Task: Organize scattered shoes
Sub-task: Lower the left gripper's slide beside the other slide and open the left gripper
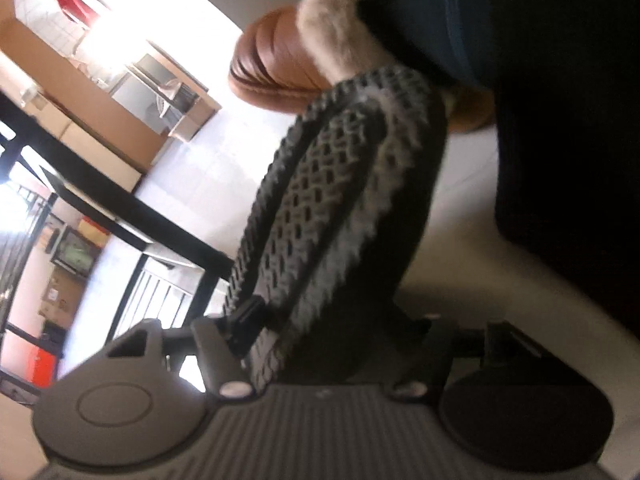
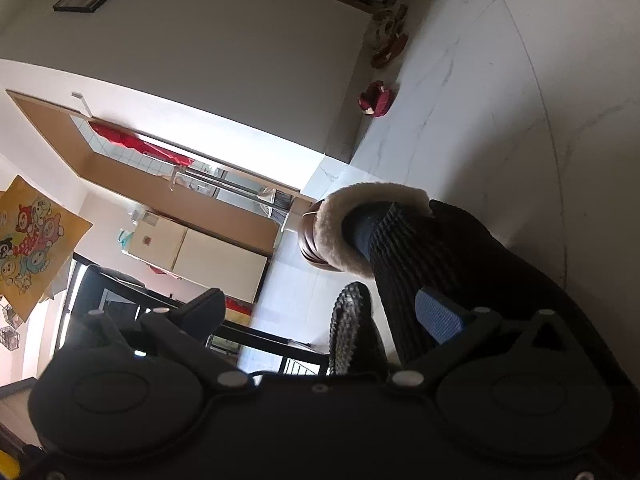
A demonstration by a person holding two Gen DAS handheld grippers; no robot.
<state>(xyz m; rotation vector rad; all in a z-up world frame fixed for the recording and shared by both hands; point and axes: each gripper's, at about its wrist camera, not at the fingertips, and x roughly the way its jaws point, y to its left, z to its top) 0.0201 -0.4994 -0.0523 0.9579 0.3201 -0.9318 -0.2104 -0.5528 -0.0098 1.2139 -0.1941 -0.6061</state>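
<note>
My left gripper [image 1: 316, 320] is shut on a dark shoe [image 1: 340, 184], its studded sole facing the camera, held up off the floor. That shoe's sole edge also shows in the right wrist view [image 2: 352, 332]. Beyond it a person's foot wears a brown slipper [image 1: 272, 60] with a cream fleece cuff [image 1: 332, 16]; it also shows in the right wrist view [image 2: 316, 236]. My right gripper [image 2: 320, 312] is open and empty, its blue-padded fingertip [image 2: 438, 318] in front of the person's dark ribbed trouser leg [image 2: 420, 264].
White marble floor [image 2: 500, 100]. A red slipper [image 2: 376, 100] lies by the grey wall, and more brownish shoes [image 2: 390, 40] lie farther along it. A black-framed table [image 1: 120, 200] and a wooden doorway [image 2: 180, 196] are to the left.
</note>
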